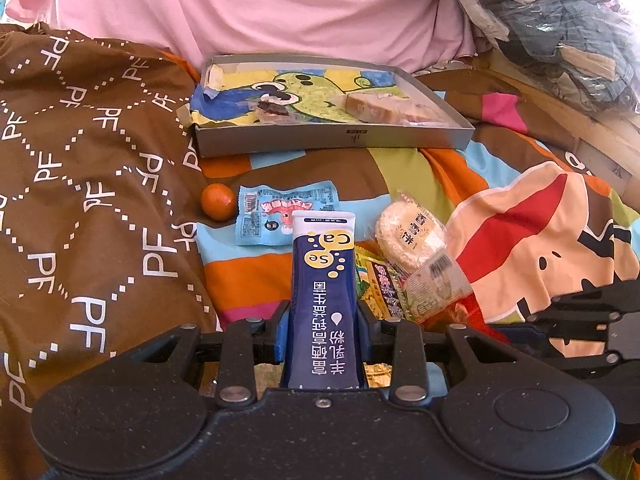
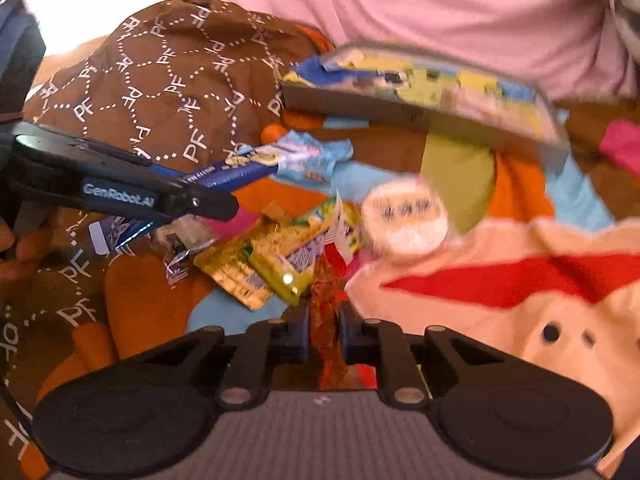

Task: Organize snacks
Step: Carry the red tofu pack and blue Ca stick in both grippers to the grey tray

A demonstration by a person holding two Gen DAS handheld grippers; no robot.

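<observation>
Jaws of the left gripper [image 1: 323,332] are closed on one dark blue stick sachet [image 1: 323,300], which stands up between the two fingers with its white end pointing away. Jaws of the right gripper [image 2: 323,332] are clamped on one thin red-orange wrapper [image 2: 327,320]; this view is blurred. Just beyond the sachet, on the colourful bedsheet [image 1: 400,168], lie one light blue packet [image 1: 280,212], one small orange fruit [image 1: 218,201] touching the brown quilt [image 1: 88,160], and one round rice cracker in clear wrap [image 1: 410,236]. Beside the cracker there are two yellow packets [image 2: 276,264], partly overlapping. Farther away rests one shallow grey box [image 1: 332,140] with a cartoon picture inside; it holds two wrapped snacks, one dark [image 1: 274,110] and one pale [image 1: 384,110]. Behind the box hangs pink cloth [image 1: 280,4].
</observation>
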